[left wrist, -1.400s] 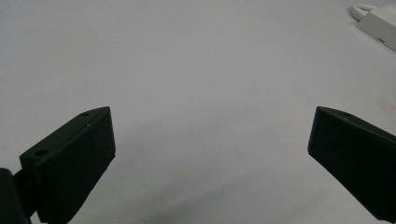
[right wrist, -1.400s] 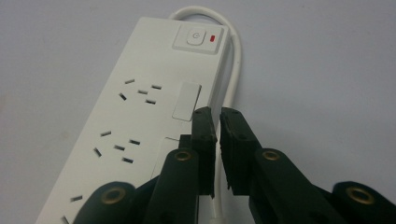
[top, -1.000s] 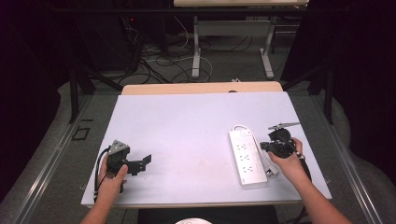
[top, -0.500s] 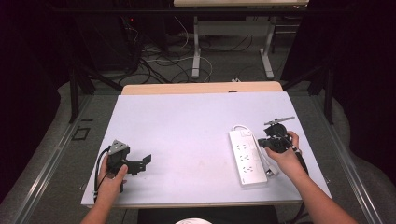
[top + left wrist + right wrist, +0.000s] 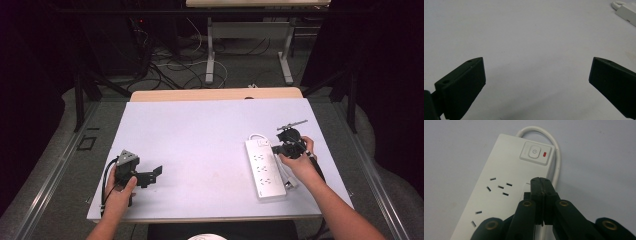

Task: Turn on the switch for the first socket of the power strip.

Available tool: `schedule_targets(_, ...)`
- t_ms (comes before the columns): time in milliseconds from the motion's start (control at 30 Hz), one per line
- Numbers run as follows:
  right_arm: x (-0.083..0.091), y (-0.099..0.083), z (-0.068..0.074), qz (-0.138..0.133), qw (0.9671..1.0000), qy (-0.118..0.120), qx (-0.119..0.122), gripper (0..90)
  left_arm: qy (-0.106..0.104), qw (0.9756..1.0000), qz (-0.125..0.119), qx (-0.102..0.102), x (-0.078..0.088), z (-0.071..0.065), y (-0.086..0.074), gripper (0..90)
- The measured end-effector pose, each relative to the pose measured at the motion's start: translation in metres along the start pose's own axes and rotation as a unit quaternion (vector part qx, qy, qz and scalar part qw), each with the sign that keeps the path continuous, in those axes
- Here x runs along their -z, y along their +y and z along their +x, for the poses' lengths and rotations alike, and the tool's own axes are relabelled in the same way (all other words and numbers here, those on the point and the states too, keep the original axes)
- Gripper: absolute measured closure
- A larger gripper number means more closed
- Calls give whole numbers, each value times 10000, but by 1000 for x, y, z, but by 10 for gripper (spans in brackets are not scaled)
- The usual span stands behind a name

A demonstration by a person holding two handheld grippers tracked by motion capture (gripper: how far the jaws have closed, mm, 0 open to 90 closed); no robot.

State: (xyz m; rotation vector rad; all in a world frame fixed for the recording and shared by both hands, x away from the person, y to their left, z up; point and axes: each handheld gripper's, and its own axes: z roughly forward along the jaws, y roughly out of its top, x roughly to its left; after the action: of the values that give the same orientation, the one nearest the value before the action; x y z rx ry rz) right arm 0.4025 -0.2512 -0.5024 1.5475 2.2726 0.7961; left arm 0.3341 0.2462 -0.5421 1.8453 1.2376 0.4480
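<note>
Lying on the white table (image 5: 200, 130) is one white power strip (image 5: 264, 169), placed near the right edge, with one white cable (image 5: 552, 137) looping around its far end. In the right gripper view the strip shows one power button (image 5: 533, 152) and one small red lamp (image 5: 544, 154) beside it. One full set of socket slots is visible there, and a second set is cut off by the lower edge. The right gripper (image 5: 541, 185) is clenched, its two jaws pressed together with nothing between them, and its tip is above the strip just below the button; whether it touches the surface cannot be told. The left gripper (image 5: 150, 176) rests on the table near the left front corner, well apart from the strip. Its two jaws are released and stand wide, with only bare table between them.
</note>
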Motion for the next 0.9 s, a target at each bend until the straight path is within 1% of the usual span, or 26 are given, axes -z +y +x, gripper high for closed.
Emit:
schedule_targets(33,-1,1,1,15,10000,1,21,900,-17,10000,40,6,1,0,0,9)
schedule_targets(67,-2,1,2,41,10000,-30,6,900,-28,10000,25,51,0,0,0,10)
schedule_targets(133,-5,2,3,57,10000,-12,40,900,-26,10000,32,44,0,0,0,9)
schedule_targets(167,-5,3,3,73,9999,-9,74,900,-11,10000,40,-6,0,0,0,9)
schedule_targets(200,-6,3,5,69,10000,1,35,900,-16,10000,41,4,0,0,0,10)
schedule_targets(233,-7,4,5,95,9999,-21,75,900,-15,10000,43,-2,0,0,0,9)
schedule_targets(267,-8,4,6,73,9999,-43,57,900,-15,10000,45,-2,0,0,0,9)
schedule_targets(300,-9,5,6,89,9999,-6,93,900,-15,10000,43,-1,0,0,0,10)
schedule_targets(333,-9,5,7,109,9999,-27,19,900,-15,10000,41,1,0,0,0,9)
schedule_targets(367,-10,6,7,135,9999,-28,11,900,-15,10000,41,3,0,0,0,9)
schedule_targets(400,-11,5,6,127,9999,-19,74,900,-15,10000,38,7,0,0,0,9)
schedule_targets(467,-12,6,6,182,9998,-29,11,900,-16,10000,42,7,0,0,0,9)
schedule_targets(500,-13,6,6,197,9998,-16,24,900,-16,10000,45,3,0,0,0,9)
schedule_targets(600,-14,6,5,176,9998,-27,12,900,4,10000,7,-2,-1,0,0,9)
schedule_targets(633,-15,6,5,130,9999,-6,6,900,3,10000,6,2,-1,0,0,9)
schedule_targets(667,-15,7,4,207,9998,-38,20,900,3,10000,18,1,-1,0,0,9)
schedule_targets(700,-15,7,5,205,9998,18,-6,900,-1,10000,18,6,-1,0,0,9)
schedule_targets(733,-16,7,5,204,9998,-5,-30,900,0,10000,18,6,-1,0,0,9)
schedule_targets(867,-18,7,4,210,9998,-61,-1,900,-2,10000,24,4,-1,0,0,9)
schedule_targets(900,-18,8,4,220,9998,-28,3,900,-3,10000,27,-3,-1,0,0,9)
